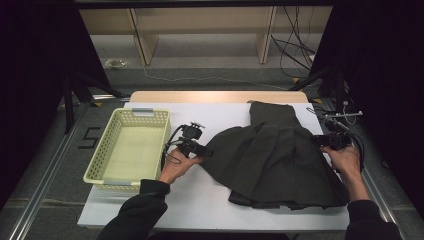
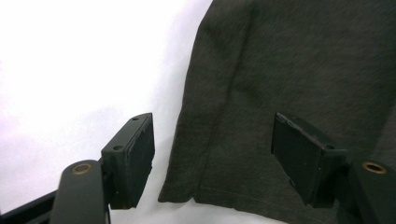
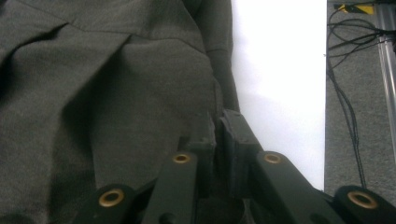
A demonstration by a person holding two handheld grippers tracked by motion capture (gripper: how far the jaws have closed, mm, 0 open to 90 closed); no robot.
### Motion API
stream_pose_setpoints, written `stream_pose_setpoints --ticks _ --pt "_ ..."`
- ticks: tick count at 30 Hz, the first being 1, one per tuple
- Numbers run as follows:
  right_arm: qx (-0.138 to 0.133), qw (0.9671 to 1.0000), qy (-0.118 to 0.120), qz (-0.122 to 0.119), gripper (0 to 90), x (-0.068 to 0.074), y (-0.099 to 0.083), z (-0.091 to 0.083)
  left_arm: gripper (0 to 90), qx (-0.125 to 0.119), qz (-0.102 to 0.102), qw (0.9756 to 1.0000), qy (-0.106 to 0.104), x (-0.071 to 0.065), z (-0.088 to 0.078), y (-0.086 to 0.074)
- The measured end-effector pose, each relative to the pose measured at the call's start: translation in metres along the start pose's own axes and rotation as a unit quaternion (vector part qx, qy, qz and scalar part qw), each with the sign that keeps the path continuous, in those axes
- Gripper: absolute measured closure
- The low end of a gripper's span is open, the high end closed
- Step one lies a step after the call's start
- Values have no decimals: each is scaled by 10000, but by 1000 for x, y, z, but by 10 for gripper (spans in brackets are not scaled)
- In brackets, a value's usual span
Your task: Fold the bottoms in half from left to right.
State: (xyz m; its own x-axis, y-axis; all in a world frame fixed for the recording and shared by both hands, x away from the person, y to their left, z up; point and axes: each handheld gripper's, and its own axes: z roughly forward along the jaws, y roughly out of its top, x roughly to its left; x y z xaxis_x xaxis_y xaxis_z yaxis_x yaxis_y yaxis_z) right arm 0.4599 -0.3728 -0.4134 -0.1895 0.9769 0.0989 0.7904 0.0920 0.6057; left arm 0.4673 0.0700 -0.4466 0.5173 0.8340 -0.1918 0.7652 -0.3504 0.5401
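Note:
A dark grey pleated skirt lies spread on the white table, waistband toward the far side. At its left hem corner, my left gripper is held low. In the left gripper view the gripper is open, and the skirt's corner lies between its pads without touching them. My right gripper is at the skirt's right edge. In the right gripper view its jaws are pressed together on a fold of the skirt's edge.
A cream plastic basket stands on the left of the table, close to my left hand. Loose cables lie past the table's right edge. Bare white table runs along the near side.

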Motion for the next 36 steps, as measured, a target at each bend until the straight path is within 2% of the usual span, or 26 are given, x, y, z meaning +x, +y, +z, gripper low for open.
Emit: stream_pose_setpoints --ticks 4,9,12,14,18,22,25,29,31,36 --pt "-39 10000 0 -28 800 1 -1 0 307 93 -62 9999 -18 4 5 -2" --pt "-114 9999 71 -33 665 4 -1 -3 355 224 -78 9997 -73 5 12 -4" --pt "-151 9998 108 -71 575 6 -2 -5 410 317 -116 9992 -208 7 18 -7" --pt "-175 9998 117 -66 546 7 -2 -7 443 372 -49 9991 -212 7 20 -8" --pt "-270 9995 113 -114 519 9 -3 -13 594 359 -12 9991 -208 7 20 -9" --pt "-263 9994 122 -187 510 13 -5 -15 780 432 53 9983 -391 7 18 -11" --pt "-235 9994 107 -233 514 15 -7 -17 873 491 243 9977 -402 1 17 -14" --pt "-196 9995 93 -246 533 14 -10 -18 882 606 454 9955 -570 -12 13 -21" --pt "-160 9996 81 -231 544 13 -13 -18 882 693 596 9937 -653 -20 10 -26" --pt "-51 9997 64 -234 583 9 -20 -17 882 772 747 9903 -876 -37 2 -37"
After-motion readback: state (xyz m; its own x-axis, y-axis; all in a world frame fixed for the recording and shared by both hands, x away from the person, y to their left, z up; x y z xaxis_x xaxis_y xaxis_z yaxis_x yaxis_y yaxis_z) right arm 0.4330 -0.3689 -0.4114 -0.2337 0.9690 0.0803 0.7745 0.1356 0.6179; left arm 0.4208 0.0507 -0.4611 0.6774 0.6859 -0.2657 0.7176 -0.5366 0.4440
